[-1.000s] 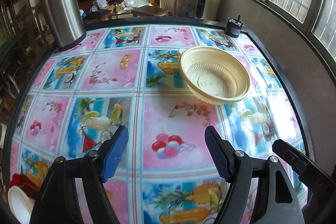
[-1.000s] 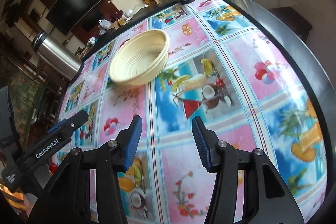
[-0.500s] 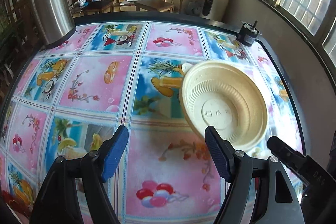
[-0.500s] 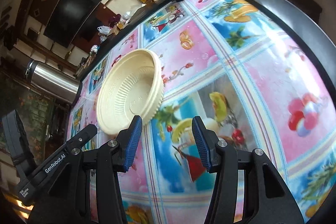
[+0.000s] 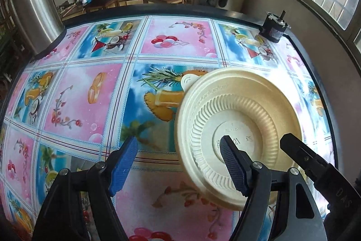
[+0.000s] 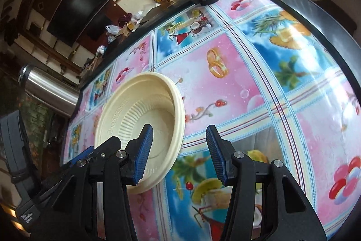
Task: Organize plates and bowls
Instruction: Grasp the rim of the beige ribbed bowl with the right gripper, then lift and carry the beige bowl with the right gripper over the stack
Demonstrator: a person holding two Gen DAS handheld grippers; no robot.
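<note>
A cream ribbed plastic bowl (image 5: 243, 114) stands upright on the patterned tablecloth (image 5: 90, 92). My left gripper (image 5: 180, 164) is open, straddling the bowl's near left rim: its right finger is over the inside, its left finger outside. The bowl also shows in the right wrist view (image 6: 140, 112). My right gripper (image 6: 178, 157) is open, straddling the bowl's near right rim, with its left finger over the inside. The right gripper's finger (image 5: 302, 157) shows in the left wrist view, and the left gripper (image 6: 90, 155) in the right wrist view.
A tall steel thermos (image 5: 31, 17) stands at the table's far left edge. A small black motor-like cylinder (image 5: 274, 29) sits at the far right corner. The table's dark rim (image 6: 315, 15) runs close on the right. Room furniture lies beyond.
Both grippers have moved forward to the bowl, which now fills the area at their fingertips. Both stayed open. The bowl has not moved on the table.
</note>
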